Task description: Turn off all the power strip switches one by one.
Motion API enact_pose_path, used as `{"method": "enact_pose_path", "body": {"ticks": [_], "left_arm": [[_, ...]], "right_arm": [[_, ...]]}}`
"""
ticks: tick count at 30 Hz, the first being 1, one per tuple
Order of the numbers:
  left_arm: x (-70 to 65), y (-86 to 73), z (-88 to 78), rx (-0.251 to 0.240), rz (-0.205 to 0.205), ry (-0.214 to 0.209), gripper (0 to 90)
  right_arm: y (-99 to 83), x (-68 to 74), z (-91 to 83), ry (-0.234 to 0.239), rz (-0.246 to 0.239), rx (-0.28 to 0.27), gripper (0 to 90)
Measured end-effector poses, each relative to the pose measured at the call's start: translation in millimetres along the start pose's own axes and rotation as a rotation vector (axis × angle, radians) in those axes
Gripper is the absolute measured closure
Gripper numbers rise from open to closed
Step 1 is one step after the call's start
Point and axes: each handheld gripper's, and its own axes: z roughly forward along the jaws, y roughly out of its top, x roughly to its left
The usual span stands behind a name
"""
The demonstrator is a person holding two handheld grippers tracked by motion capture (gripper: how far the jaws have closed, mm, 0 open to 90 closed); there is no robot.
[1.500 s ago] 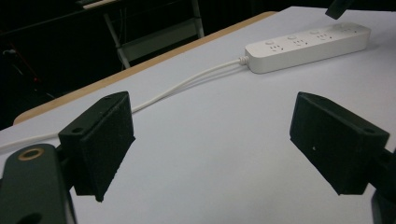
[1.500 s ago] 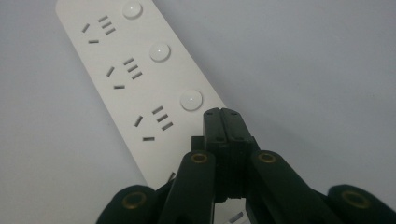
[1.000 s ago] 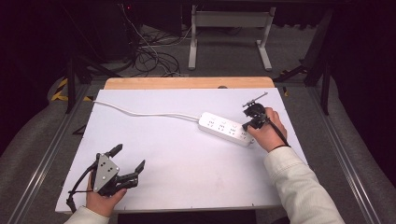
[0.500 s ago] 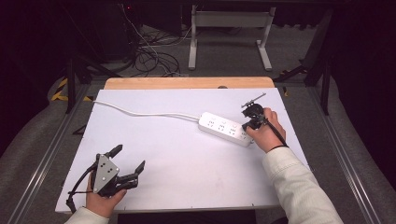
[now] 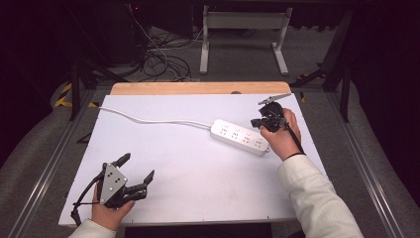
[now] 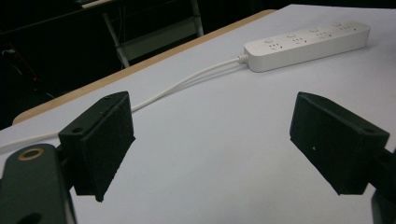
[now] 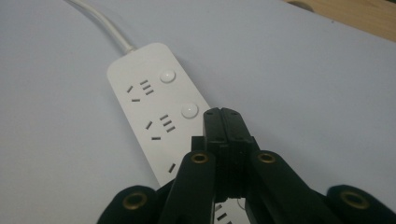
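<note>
A white power strip (image 5: pixel 239 137) with several sockets and round buttons lies on the white table, right of centre; its white cord (image 5: pixel 153 119) runs off to the far left edge. My right gripper (image 5: pixel 258 122) hangs just above the strip's right half, jaws pressed together with nothing between them; in the right gripper view its tips (image 7: pixel 223 117) sit over the strip (image 7: pixel 152 105) next to the second button. My left gripper (image 5: pixel 136 168) rests at the table's near left corner, jaws wide apart and empty. The left gripper view shows the strip (image 6: pixel 306 44) far off past its gripper (image 6: pixel 212 144).
The white tabletop (image 5: pixel 188 173) has a wooden strip (image 5: pixel 198 88) along its far edge. Beyond the table stand a metal frame (image 5: pixel 242 29) and a tangle of cables (image 5: pixel 163 59) on the floor. Metal rails (image 5: pixel 44 163) run along both sides.
</note>
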Motion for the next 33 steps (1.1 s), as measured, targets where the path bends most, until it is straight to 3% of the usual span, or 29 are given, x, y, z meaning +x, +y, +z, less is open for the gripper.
{"method": "enact_pose_path", "body": {"ticks": [7,9,11,20,26,33], "left_arm": [[0.5,-0.1,-0.8,-0.002,0.004,0.001,14.4],[0.7,-0.2,-0.5,-0.001,0.001,0.001,14.4],[0.8,-0.3,-0.4,0.000,0.002,0.000,14.4],[0.8,-0.4,-0.1,0.002,0.005,0.000,14.4],[0.3,-0.6,0.3,0.003,-0.001,-0.003,14.4],[0.5,-0.6,0.8,0.009,0.001,0.000,14.7]], "right_arm": [[1.0,-1.6,2.4,0.016,-0.002,-0.024,90.0],[1.3,-0.2,5.9,0.040,-0.018,-0.032,90.0],[1.2,2.1,11.9,0.052,-0.037,-0.016,90.0],[-2.3,-0.9,26.1,0.035,-0.034,0.020,90.0],[-6.5,-3.8,36.2,0.030,-0.032,0.086,90.0],[-8.9,-3.9,44.7,0.021,-0.040,0.126,90.0]]}}
